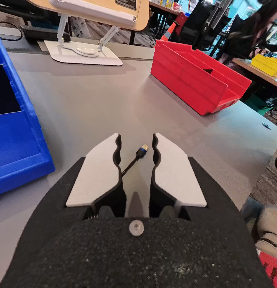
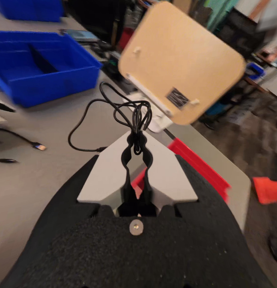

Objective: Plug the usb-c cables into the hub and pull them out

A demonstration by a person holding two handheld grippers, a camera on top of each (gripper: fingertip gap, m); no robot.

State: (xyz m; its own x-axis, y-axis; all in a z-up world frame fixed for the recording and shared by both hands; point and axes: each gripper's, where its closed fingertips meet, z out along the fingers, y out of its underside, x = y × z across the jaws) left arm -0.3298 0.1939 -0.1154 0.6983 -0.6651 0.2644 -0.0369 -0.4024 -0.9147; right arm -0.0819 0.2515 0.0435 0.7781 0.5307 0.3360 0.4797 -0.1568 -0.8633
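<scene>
Here, left gripper (image 1: 137, 137) low over the grey table (image 1: 91, 99), jaws apart, nothing between the pads. Lying on the table in the gap, a black cable end (image 1: 141, 152) with a blue ring and a metal plug, tip aimed toward one o'clock, lead trailing back toward seven o'clock under the left finger. Touching neither finger. At nine o'clock, a blue bin (image 1: 17, 140) filling the left edge. At two o'clock, a red bin (image 1: 195, 81) set well apart from the plug. At twelve o'clock, a white stand (image 1: 83, 53) carrying a tilted wooden board (image 1: 141, 18).

In the right wrist view, much blurred. Right gripper (image 2: 136, 137) jaws drawn together and clamped on a bundle of black cable (image 2: 135, 118), loops bunching up past the fingertips toward twelve o'clock. One strand sweeping out to ten o'clock, curving down across the table (image 2: 41, 179) and back toward the left finger. At nine o'clock, flat on the table, a second plug (image 2: 40, 147) with a metal tip, well clear of the gripper. Blue bin (image 2: 45, 68) at ten o'clock, wooden board (image 2: 181, 62) at one o'clock, red bin (image 2: 201, 168) at three o'clock, partly hidden behind the right finger. Hub not made out in either view.
</scene>
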